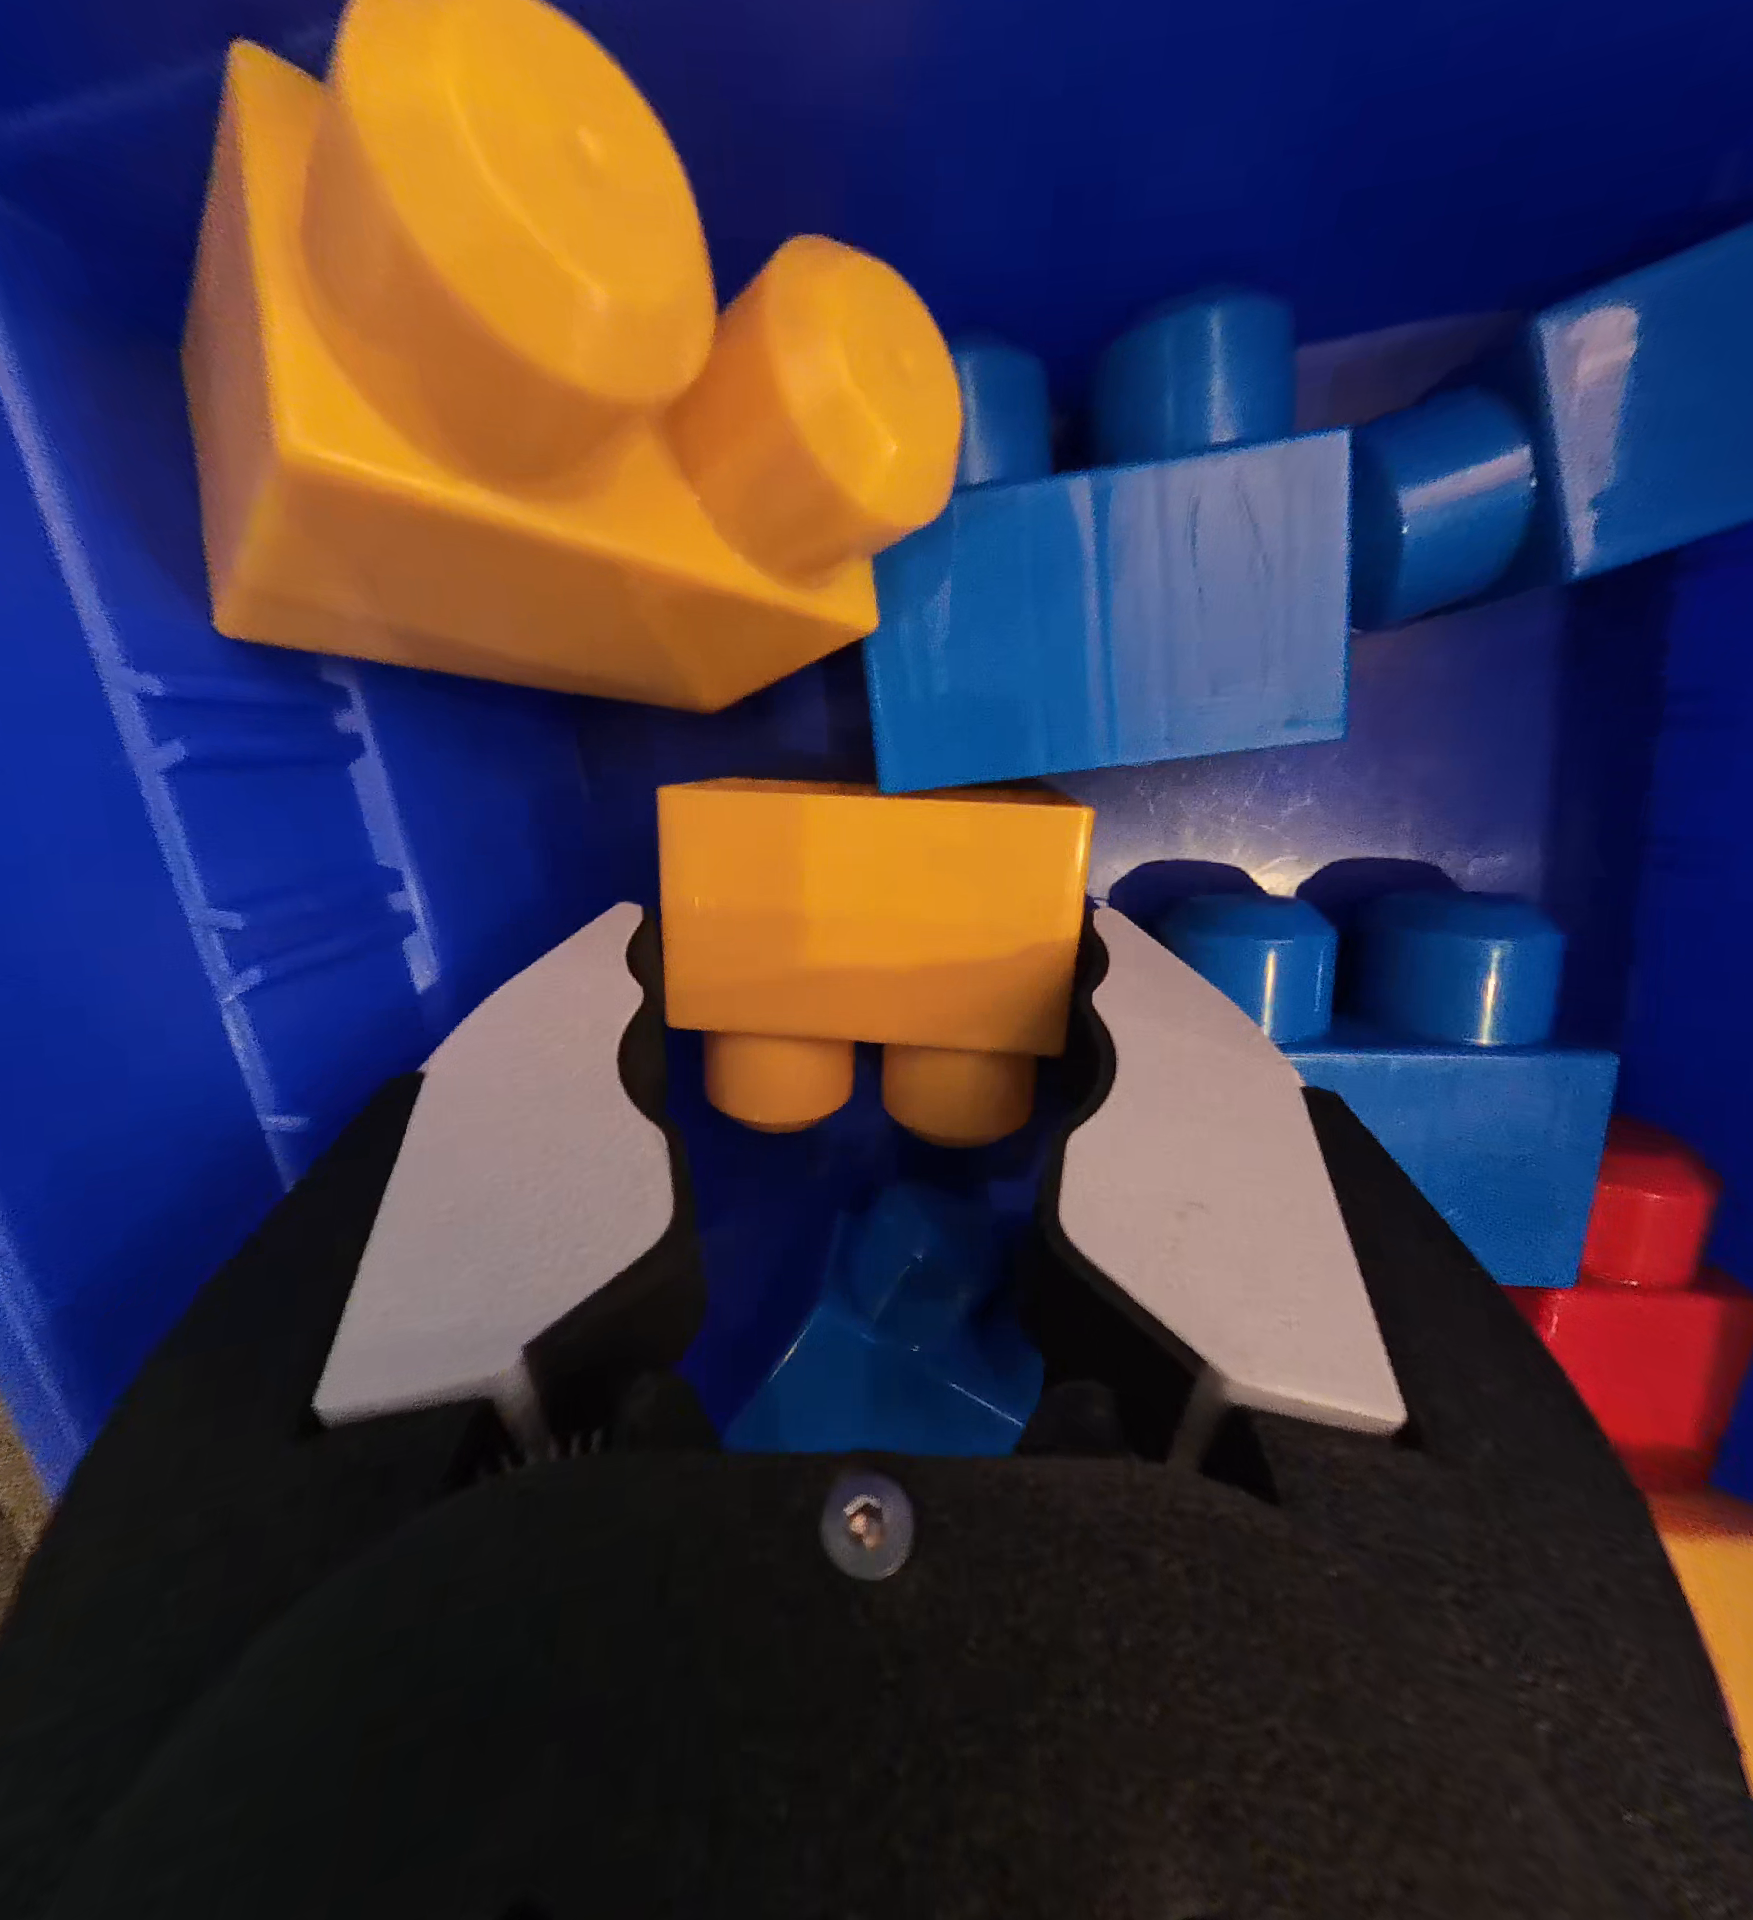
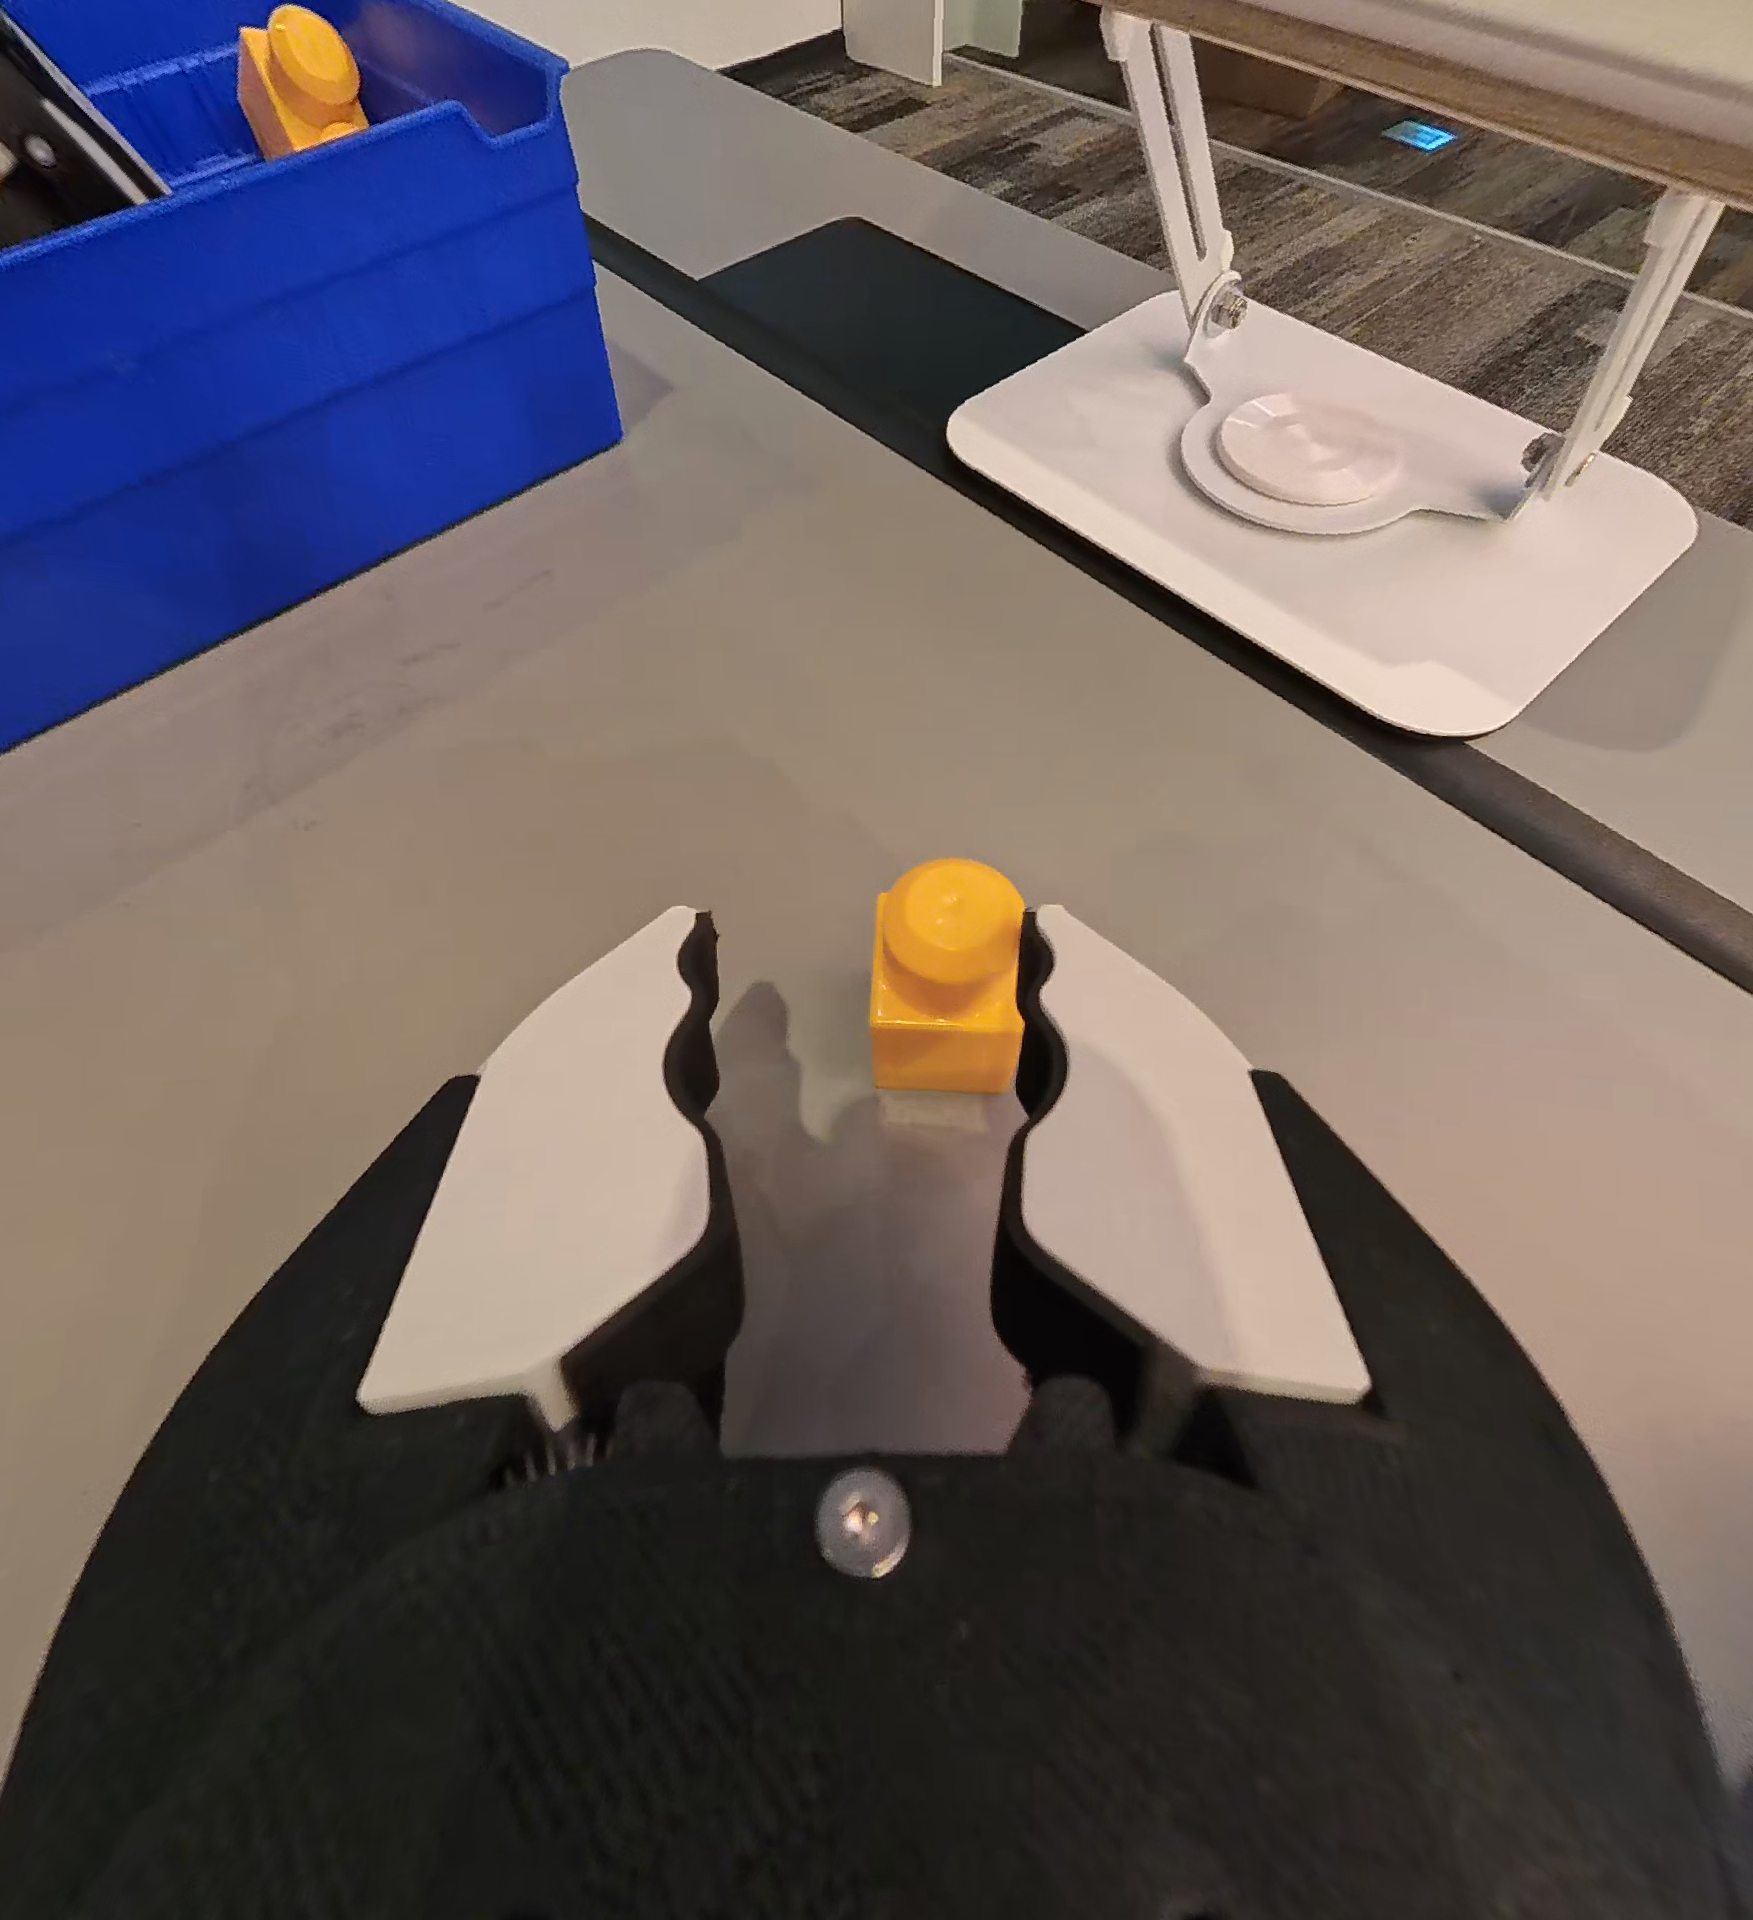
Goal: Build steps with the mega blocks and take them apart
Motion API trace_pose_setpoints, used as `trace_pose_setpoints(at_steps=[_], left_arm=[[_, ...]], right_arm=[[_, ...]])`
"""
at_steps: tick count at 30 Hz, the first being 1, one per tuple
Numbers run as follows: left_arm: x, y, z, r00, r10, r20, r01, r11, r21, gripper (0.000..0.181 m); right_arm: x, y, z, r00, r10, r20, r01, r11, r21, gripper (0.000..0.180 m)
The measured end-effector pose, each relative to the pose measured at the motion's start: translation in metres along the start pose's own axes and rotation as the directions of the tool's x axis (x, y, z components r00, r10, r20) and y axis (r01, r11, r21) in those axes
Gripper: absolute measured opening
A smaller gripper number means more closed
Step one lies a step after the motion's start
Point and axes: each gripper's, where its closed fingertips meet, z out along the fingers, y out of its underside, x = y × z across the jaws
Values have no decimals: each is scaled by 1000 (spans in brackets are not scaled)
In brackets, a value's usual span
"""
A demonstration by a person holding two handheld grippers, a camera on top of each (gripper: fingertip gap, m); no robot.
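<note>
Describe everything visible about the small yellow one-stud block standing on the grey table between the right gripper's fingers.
The small yellow one-stud plastic block is a glossy cube topped by one round stud. It stands upright, stud up, on the grey table, casting a faint reflection in front. It sits inside the open right gripper, close against the inner edge of the right finger; actual contact cannot be confirmed. A clear gap separates it from the left finger.

A grey table (image 2: 436, 727) carries a white metal stand (image 2: 1319, 561) on its far right part, just beyond a dark strip (image 2: 1267, 665) that crosses the tabletop. The stand's flat base has rounded corners and a round pivot disc (image 2: 1293, 442) near its middle; two white slotted arms (image 2: 1178, 197) rise from it to a tilted shelf (image 2: 1474, 114). Behind the stand lies patterned carpet (image 2: 1423, 260).
</note>
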Motion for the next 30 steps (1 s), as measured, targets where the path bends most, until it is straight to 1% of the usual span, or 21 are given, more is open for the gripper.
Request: trace_pose_setpoints(at_steps=[3,5,7,9,11,13,14,16,18,20,21,23,25,27,28,30], left_arm=[[2,4,-3,1000,15,-6,-15,1000,-28,75],[4,1,-14,1000,7,-13,-7,1000,0,75],[2,-6,-35,1000,-3,1,3,998,60,75],[5,-12,-65,1000,7,2,-7,991,136,75],[27,-19,-99,995,58,-81,-37,971,236,75],[70,-19,-131,956,183,-229,-103,941,321,75],[98,-16,-146,911,264,-316,-147,925,350,75],[152,1,-169,780,425,-459,-255,886,387,75],[196,19,-182,652,540,-533,-367,839,401,75],[232,34,-184,558,606,-568,-459,795,397,75],[248,40,-182,527,621,-581,-493,780,386,75],[274,49,-172,494,627,-602,-551,762,340,75],[293,57,-158,481,626,-614,-598,746,293,75],[310,61,-149,459,613,-643,-611,743,272,75],[316,63,-145,451,604,-657,-615,744,261,75],[326,69,-140,425,586,-690,-631,738,238,75]], right_arm=[[0,-1,-1,1000,-5,0,5,1000,0,56],[1,-3,-2,1000,-6,-5,6,1000,12,56],[3,-8,-6,999,-16,-30,17,999,39,57],[5,-19,-13,996,-53,-71,59,994,89,57],[3,-34,-23,983,-141,-119,158,977,145,57],[-10,-50,-33,949,-281,-144,306,933,191,57],[-22,-56,-37,920,-368,-135,390,894,219,58],[-54,-62,-46,825,-558,-92,560,784,268,59],[-85,-61,-56,706,-705,-67,685,655,319,59],[-112,-59,-66,610,-790,-64,750,549,369,59],[-122,-60,-71,574,-815,-74,771,508,383,59],[-138,-59,-77,493,-864,-102,822,425,378,60],[-147,-54,-75,390,-910,-144,890,331,315,61],[-155,-40,-68,277,-951,-137,937,236,258,61],[-155,-33,-63,233,-963,-135,955,200,220,61],[-147,-25,-51,171,-975,-143,980,153,128,60]])
